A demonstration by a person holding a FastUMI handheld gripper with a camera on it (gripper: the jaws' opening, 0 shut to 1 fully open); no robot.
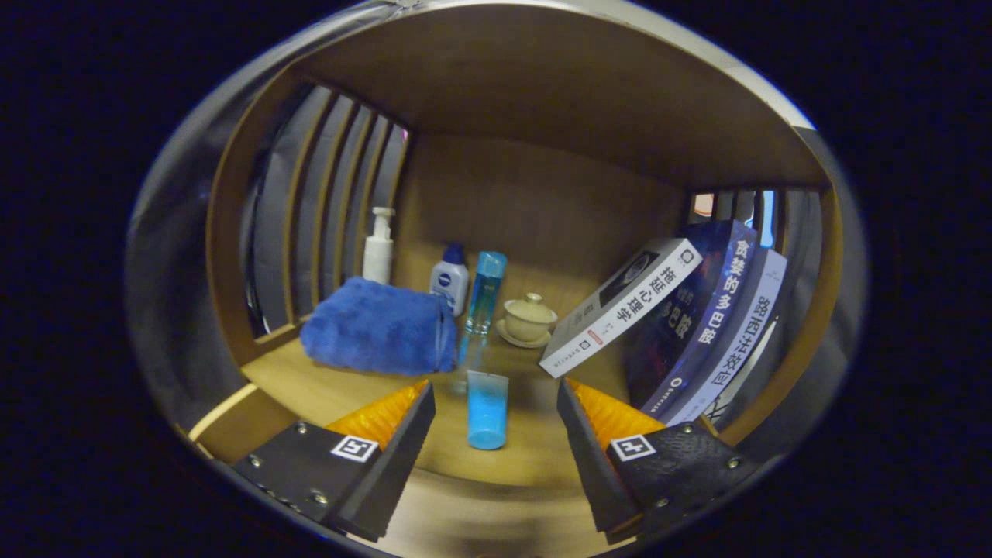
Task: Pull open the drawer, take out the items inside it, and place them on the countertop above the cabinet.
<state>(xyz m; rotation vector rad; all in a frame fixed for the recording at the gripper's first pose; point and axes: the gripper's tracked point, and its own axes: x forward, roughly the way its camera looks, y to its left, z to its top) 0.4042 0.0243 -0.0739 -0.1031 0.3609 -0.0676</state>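
Note:
A small translucent blue cup (487,411) stands upright on the wooden countertop (325,391), in the gap between my two fingers and near their tips. My gripper (494,386) is open, with each finger well clear of the cup's sides. Beyond the fingers, a folded blue towel (380,327) lies on the left of the countertop. Behind it stand a white pump bottle (378,248), a small white bottle with a blue cap (450,279) and a tall blue bottle (487,291).
A cream lidded teacup on a saucer (528,318) sits near the back wall. Several books (682,310) lean to the right, against the slatted side panel (744,205). Another slatted side panel (325,201) closes the left, and a wooden shelf (542,85) hangs overhead.

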